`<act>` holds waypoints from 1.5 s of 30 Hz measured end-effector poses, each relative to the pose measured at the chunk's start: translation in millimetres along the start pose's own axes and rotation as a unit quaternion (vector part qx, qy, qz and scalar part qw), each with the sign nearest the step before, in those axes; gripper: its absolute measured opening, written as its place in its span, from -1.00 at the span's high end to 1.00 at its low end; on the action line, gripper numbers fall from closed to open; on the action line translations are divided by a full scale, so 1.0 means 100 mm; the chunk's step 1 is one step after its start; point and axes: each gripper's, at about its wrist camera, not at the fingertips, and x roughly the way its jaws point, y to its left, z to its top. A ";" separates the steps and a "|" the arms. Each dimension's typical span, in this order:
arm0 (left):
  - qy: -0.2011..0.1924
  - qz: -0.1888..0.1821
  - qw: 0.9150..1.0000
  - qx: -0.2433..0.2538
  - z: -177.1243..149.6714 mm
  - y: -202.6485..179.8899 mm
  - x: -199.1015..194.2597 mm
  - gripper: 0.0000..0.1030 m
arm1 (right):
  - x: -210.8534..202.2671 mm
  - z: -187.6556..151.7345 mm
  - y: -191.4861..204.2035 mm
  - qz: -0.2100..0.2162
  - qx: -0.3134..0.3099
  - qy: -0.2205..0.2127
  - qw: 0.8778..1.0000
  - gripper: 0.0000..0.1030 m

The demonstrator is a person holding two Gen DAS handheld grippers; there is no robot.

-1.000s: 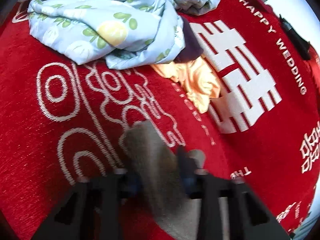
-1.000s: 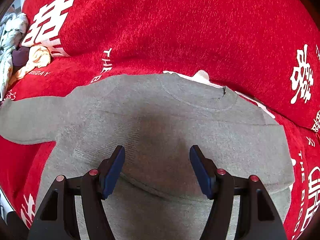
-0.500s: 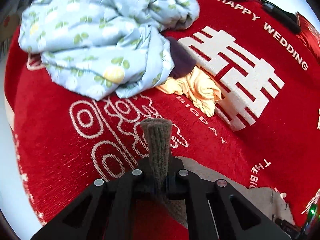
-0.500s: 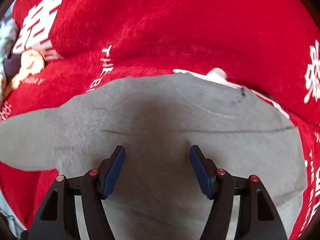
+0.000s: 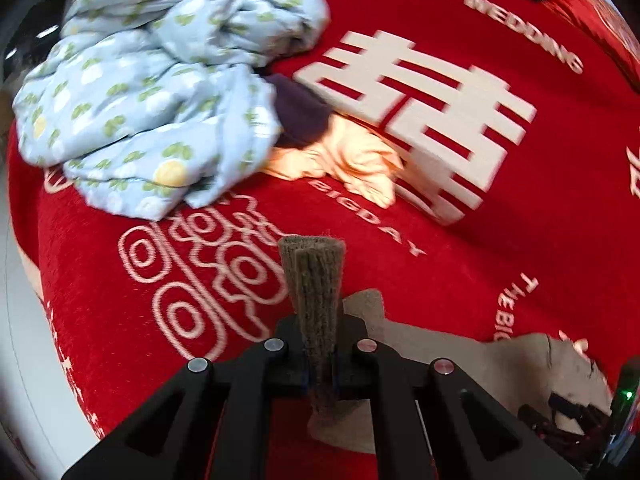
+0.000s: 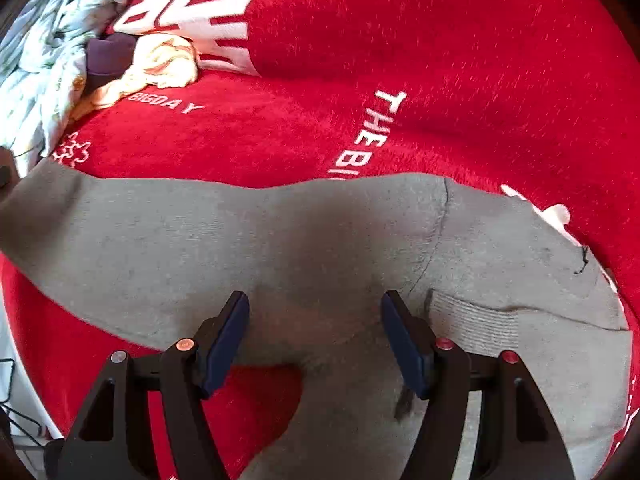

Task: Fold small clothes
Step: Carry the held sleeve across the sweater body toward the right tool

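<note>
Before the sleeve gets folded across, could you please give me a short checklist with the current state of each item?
1. Left gripper clamped on the grey knitted sleeve cuff: ok.
2. Right gripper open and holding nothing: ok.
3. Grey knitted sweater body spread flat on the red wedding blanket: ok.
4. Other sleeve already folded onto the body: ok.
5. Light blue floral garment pile apart from the sweater: ok.
6. Hem straight: cannot tell.

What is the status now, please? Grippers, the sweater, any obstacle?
Left gripper shut on sleeve cuff. Right gripper open above grey sweater. Pile of clothes lies apart.
</note>
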 end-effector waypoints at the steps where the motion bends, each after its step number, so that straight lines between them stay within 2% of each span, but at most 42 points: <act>1: 0.002 -0.003 1.000 0.006 -0.01 -0.08 -0.01 0.86 | -0.04 -0.01 -0.02 -0.004 0.000 -0.001 1.000 -0.39; 4: 0.006 0.000 1.000 0.022 -0.05 -0.33 -0.02 0.86 | -0.14 -0.05 -0.22 -0.009 0.016 -0.002 1.000 -0.39; 7: 0.022 0.001 0.999 0.028 -0.10 -0.57 0.02 0.86 | -0.21 -0.09 -0.46 -0.032 0.030 -0.002 0.999 -0.39; 10: 0.039 -0.009 0.999 0.034 -0.19 -0.80 0.08 0.86 | -0.24 -0.16 -0.67 -0.042 0.041 0.006 0.998 -0.39; 21: 0.069 -0.030 0.994 0.083 -0.51 -1.64 0.15 0.86 | -0.36 -0.43 -1.22 -0.042 0.081 0.016 0.996 -0.39; 29: 0.085 -0.035 0.990 0.103 -0.67 -2.08 0.18 0.86 | -0.47 -0.68 -1.65 -0.049 0.106 0.016 0.993 -0.39; 37: 0.093 -0.061 0.983 0.145 -0.90 -2.82 0.07 0.86 | -0.65 -0.99 -2.15 -0.060 0.146 0.011 0.988 -0.39; 45: 0.095 -0.075 0.973 0.198 -1.17 -3.53 -0.09 0.86 | -0.83 -1.10 -2.45 -0.056 0.163 -0.006 0.985 -0.39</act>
